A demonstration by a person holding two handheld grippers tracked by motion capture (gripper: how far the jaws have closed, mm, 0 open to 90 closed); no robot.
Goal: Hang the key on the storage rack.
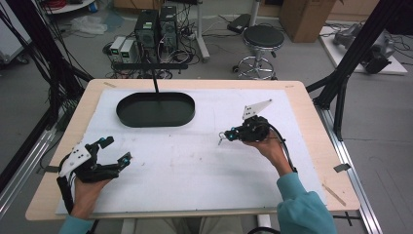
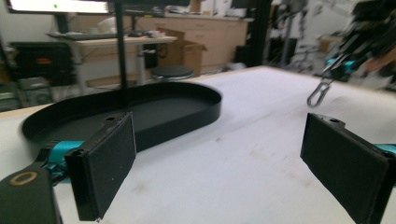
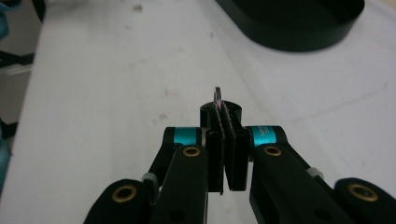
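Already lifted: a small metal clip [image 1: 222,138] is held off the tabletop [image 1: 195,165] by the right hand-held gripper [image 1: 229,134], to the right of and nearer the person than the black oval tray [image 1: 156,109].

Pickup is judged done; the tray is bare, so carrying the clip across and setting it inside is likely what is left. Right jaws are pressed together on the clip, a thin loop [image 3: 217,95] poking out beyond the pads. The left hand-held gripper [image 1: 116,150], nearer the person than the tray's left end, is held with jaws wide apart and nothing between them. In the left gripper view the clip [image 2: 318,93] is seen dangling, blurred; its exact form is hard to make out. Its gripped part is hidden by the pads.
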